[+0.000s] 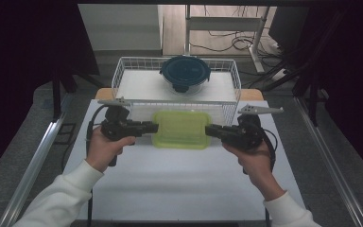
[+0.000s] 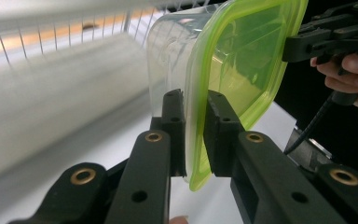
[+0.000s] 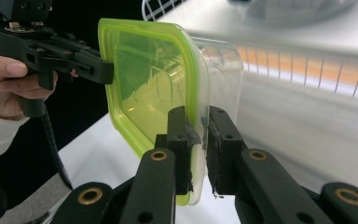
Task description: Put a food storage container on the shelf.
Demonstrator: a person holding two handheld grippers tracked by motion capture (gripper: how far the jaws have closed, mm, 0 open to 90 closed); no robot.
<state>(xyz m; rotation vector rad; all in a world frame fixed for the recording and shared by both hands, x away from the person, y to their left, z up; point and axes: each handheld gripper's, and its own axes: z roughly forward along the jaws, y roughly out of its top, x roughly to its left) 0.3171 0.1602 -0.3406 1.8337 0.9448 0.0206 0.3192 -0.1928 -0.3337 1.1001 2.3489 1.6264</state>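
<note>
Pinching opposite rims, your left gripper (image 1: 152, 127) and right gripper (image 1: 211, 130) clamped nearly shut on the rounded-rectangular clear container (image 1: 181, 129) with its glossy lime lid.

The right gripper (image 3: 198, 140) rises from six o'clock, its two black jaws clamped on the rim of a clear container with a green lid (image 3: 154, 79). The container stands on edge in this view, lid face turned toward nine o'clock, clear body toward three. At ten o'clock the left gripper (image 3: 105, 70), held in a hand (image 3: 9, 84) with a white sleeve, grips the lid's far edge. A white wire basket (image 3: 307, 70) runs blurred from twelve to three o'clock, above the white table (image 3: 93, 154).
</note>
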